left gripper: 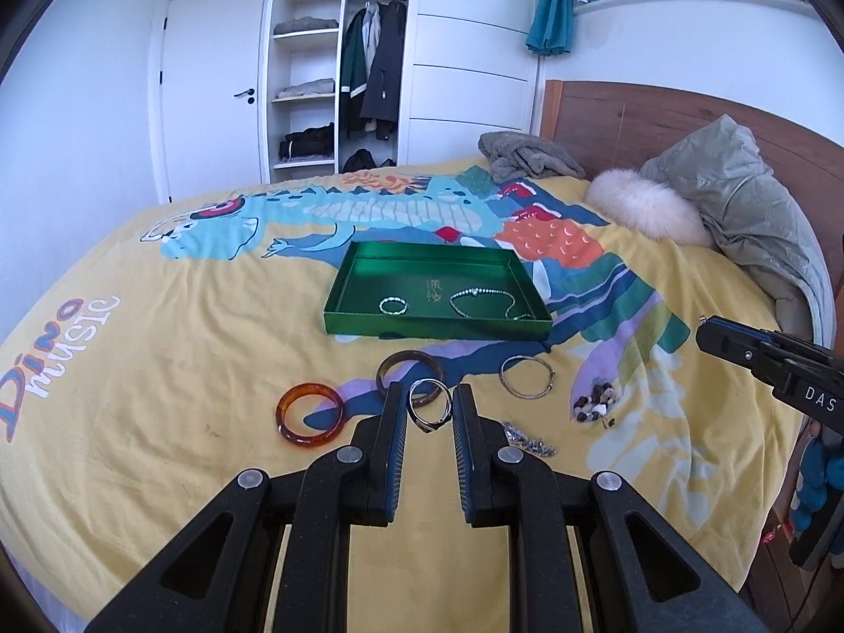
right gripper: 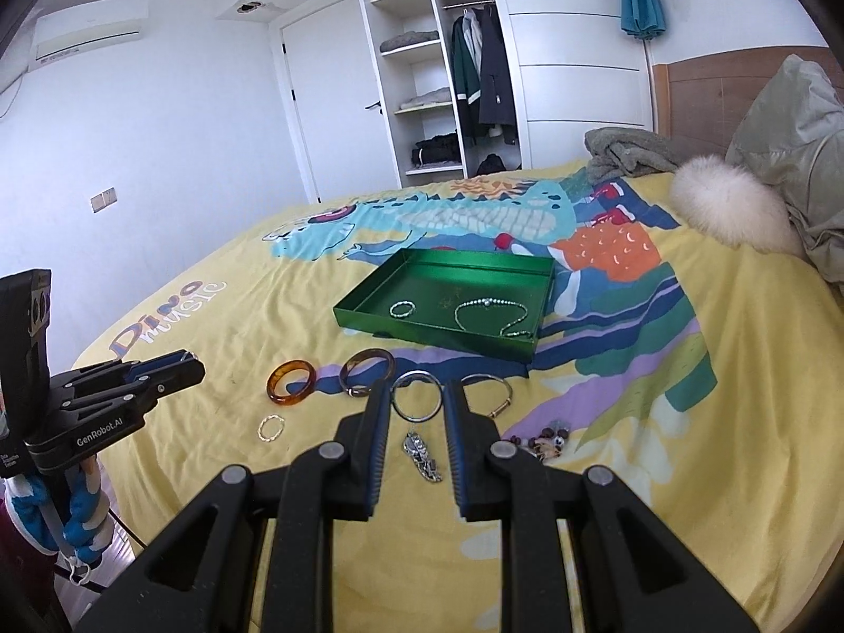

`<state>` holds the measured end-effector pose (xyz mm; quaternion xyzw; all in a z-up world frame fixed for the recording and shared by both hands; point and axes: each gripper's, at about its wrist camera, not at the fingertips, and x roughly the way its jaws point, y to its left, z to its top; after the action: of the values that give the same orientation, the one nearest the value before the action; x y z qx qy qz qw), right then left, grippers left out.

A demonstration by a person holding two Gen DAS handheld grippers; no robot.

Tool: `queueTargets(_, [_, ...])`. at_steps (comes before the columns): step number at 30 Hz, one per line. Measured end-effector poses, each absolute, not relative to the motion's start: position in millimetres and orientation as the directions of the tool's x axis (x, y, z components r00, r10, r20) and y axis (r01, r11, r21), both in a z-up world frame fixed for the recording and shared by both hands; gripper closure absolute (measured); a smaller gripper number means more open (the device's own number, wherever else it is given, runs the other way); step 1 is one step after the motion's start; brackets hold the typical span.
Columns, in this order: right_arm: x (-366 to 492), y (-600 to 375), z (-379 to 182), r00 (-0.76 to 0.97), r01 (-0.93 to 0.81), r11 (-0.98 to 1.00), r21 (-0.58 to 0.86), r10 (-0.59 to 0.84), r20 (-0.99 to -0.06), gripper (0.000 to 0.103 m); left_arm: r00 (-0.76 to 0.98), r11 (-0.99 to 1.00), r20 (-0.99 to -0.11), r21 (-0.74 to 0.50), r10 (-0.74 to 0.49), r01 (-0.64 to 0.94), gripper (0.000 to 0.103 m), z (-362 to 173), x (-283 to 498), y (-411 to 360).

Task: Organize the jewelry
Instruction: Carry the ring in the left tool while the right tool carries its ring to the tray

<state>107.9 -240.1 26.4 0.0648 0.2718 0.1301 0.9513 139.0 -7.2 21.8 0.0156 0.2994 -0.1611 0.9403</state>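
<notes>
Left tool (left gripper: 428,395) is nearly closed, pinching a thin silver bangle (left gripper: 428,381) above the near bed (left gripper: 158,369). The right tool (right gripper: 416,393) likewise grips a silver hoop (right gripper: 416,418). Both look light, stiff and slick, so grip squarely across the rims. The green tray (left gripper: 438,324) lies farther off.

Bedspread (left gripper: 158,369) was yellow with a blue dinosaur print and orange, purple and teal patches. Tray (left gripper: 380,324) was metallic green. Near left bangle (left gripper: 309,413) was translucent amber; the bangle (left gripper: 409,372) right of it, dark brown. Far curtain (left gripper: 551,0) was teal.
</notes>
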Motion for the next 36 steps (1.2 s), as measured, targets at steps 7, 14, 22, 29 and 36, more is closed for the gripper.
queueTargets(7, [129,-246,53,0.838,-0.206,0.964,0.17,0.264,-0.478,0.084,0.787,0.943,-0.531,-0.08,-0.314,0.323,0.086,51,166,-13])
queueTargets(14, [163,-250,78,0.859,-0.202,0.968,0.147,0.247,-0.448,0.084,0.797,0.944,-0.516,-0.08,-0.315,0.321,0.086,67,203,-18])
queueTargets(22, [223,-257,89,0.871,-0.188,0.973,0.132,0.227,-0.436,0.084,0.788,0.951,-0.54,-0.097,-0.297,0.292,0.086,62,265,-23])
queueTargets(29, [288,-252,46,0.834,-0.187,0.972,0.14,0.232,-0.501,0.084,0.738,0.955,-0.613,-0.103,-0.282,0.279,0.086,20,334,-42])
queueTargets(36, [363,-245,-25,0.766,-0.187,0.971,0.15,0.239,-0.597,0.084,0.668,0.964,-0.705,-0.091,-0.239,0.249,0.086,-36,421,-72])
